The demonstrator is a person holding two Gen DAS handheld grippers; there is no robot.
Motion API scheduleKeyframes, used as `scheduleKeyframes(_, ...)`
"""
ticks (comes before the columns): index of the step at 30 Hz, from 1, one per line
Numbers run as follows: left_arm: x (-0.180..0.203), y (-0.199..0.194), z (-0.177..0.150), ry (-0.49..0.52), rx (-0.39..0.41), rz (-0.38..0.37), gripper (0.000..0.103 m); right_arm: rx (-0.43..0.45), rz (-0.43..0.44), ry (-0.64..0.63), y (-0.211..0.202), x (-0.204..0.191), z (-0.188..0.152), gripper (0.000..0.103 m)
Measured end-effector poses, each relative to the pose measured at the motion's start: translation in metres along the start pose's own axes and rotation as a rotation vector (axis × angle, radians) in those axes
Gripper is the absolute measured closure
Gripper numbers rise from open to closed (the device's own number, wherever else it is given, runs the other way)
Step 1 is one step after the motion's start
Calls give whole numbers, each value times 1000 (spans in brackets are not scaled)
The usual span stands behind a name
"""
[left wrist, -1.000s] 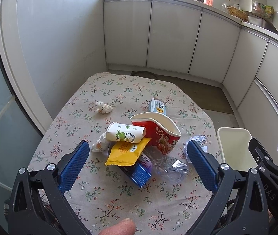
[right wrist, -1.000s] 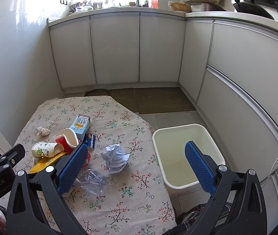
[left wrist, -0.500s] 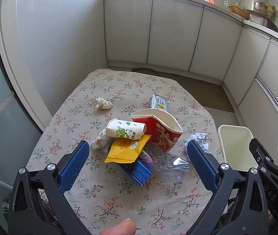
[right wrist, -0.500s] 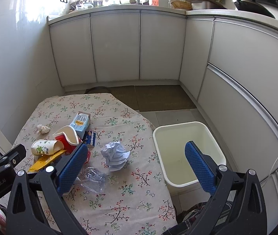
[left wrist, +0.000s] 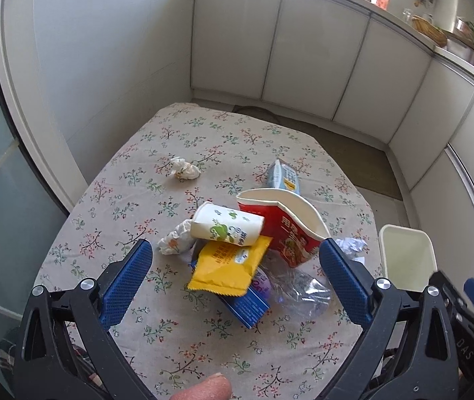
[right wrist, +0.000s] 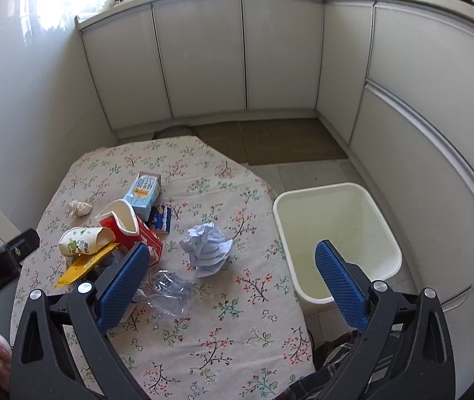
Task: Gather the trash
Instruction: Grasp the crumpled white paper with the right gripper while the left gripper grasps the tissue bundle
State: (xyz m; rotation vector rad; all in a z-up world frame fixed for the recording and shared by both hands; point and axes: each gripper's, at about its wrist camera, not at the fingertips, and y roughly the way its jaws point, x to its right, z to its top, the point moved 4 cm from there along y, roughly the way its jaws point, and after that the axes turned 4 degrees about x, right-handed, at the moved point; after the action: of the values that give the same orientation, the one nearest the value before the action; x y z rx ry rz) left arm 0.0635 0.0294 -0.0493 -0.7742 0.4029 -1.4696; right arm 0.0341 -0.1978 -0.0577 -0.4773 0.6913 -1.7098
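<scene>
Floral cloth covers the table [left wrist: 130, 200], and the trash is piled near its middle: a white paper cup [left wrist: 226, 224] printed with green is laid on its side on a yellow wrapper [left wrist: 228, 266], which hides most of a blue packet [left wrist: 247, 305] beneath it. A squashed red noodle tub [left wrist: 283, 226] is seen just behind, with a light blue carton [left wrist: 283, 176] partly concealed by the tub's rim. Clear crumpled plastic [right wrist: 166, 291] is hard to make out against the cloth, and part of it is covered by a blue pad in each view. A ball of white paper [right wrist: 208, 250] is seen whole from the right wrist only; from the left wrist only a scrap shows. 2 small tissue wads are noted, one [left wrist: 185, 170] apart on the far side, one [left wrist: 173, 241] touching the cup. The cream bin [right wrist: 337, 206] stands on the floor beside the table, its near rim hidden by a finger. The left gripper [left wrist: 237, 283] and right gripper [right wrist: 230, 286] are both held spread wide above the table, with nothing between the pads. A fingertip [left wrist: 203, 390] is cut off at the lower edge.
</scene>
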Motion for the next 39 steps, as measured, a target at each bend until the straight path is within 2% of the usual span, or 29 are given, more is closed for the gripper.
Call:
scheduleKeyframes(2, -11, 9, 10, -20, 5, 3, 7, -27, -8, 0, 7, 4, -3, 7)
scheduleKeyframes(8, -55, 45, 42, -130, -100, 30, 7, -144, -1, 5, 36, 21, -19, 7)
scheduleKeyframes(13, -86, 83, 66, -235, -182, -11, 7, -199, 116, 14, 60, 30, -40, 7)
scheduleKeyframes(17, -96, 131, 72, -239, -307, -86, 7, -220, 141, -15, 74, 37, -63, 7)
scheduleKeyframes(19, -99, 151, 69, -213, -363, -27, 7, -228, 134, -21, 80, 45, -73, 7)
scheduleKeyframes(21, -105, 169, 70, -207, -375, 41, 7, -242, 126, -14, 86, 49, -79, 7)
scheduleKeyframes(25, -111, 205, 69, -265, -418, 49, 7, -239, 160, 19, 94, 46, -79, 7)
scheduleKeyframes(28, -110, 227, 73, -249, -409, 102, 8, -238, 162, 10, 98, 42, -81, 7)
scheduleKeyframes(31, -110, 251, 75, -247, -417, 129, 13, -245, 168, -1, 101, 39, -83, 7)
scheduleKeyframes(36, -118, 283, 68, -295, -486, 110, 34, -260, 171, -10, 109, 37, -85, 7)
scheduleKeyframes(39, -123, 291, 62, -305, -496, 116, 45, -278, 174, -13, 115, 35, -88, 7)
